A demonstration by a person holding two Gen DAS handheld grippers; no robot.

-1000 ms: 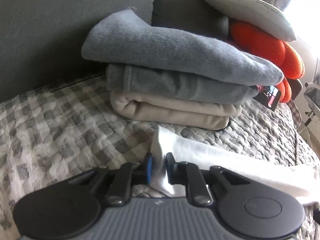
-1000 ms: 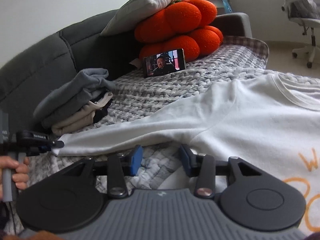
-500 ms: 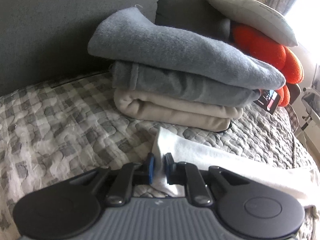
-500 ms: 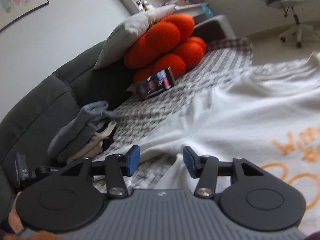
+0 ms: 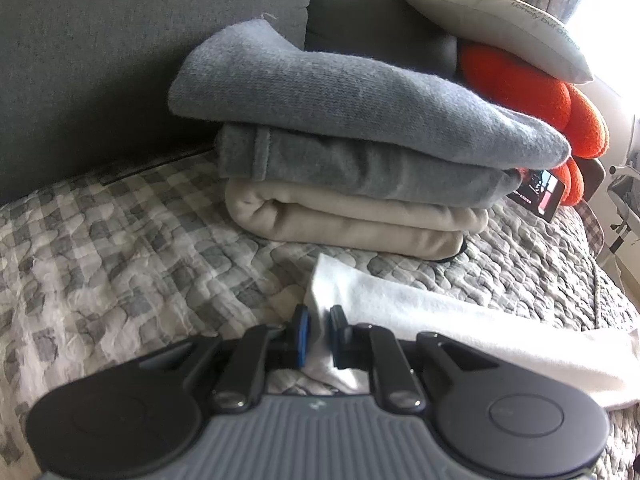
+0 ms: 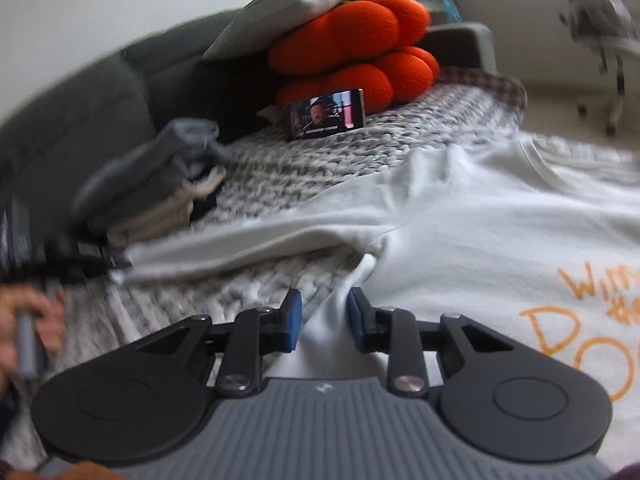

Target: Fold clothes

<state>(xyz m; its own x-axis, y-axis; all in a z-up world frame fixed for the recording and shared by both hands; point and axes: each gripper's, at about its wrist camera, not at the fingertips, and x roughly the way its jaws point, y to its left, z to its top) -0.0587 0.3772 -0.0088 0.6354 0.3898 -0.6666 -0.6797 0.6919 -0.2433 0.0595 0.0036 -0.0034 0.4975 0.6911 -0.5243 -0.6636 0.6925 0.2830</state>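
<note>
A white long-sleeved shirt [image 6: 480, 220] with orange lettering lies spread on the checked quilt [image 5: 120, 240]. Its sleeve [image 5: 440, 320] stretches out to the left. My left gripper [image 5: 319, 316] is shut on the sleeve's cuff, low over the quilt. In the right wrist view the same gripper [image 6: 92, 260] shows blurred at the sleeve's end. My right gripper [image 6: 323, 300] sits at the shirt's side below the armpit. Its jaws are closing, and a raised fold of white fabric stands between the pads. A gap still shows beside the left pad.
A stack of folded grey and beige clothes [image 5: 340, 140] rests against the dark sofa back [image 5: 120, 40]. Beyond it lean a phone [image 6: 326, 114], an orange cushion [image 6: 352, 40] and a pale pillow [image 6: 300, 4]. A person's hand [image 6: 28, 320] holds the left tool. An office chair [image 6: 600, 20] stands far right.
The right gripper has shifted onto the shirt's side and its jaws have narrowed around a fold of fabric. The left gripper holds the cuff as before.
</note>
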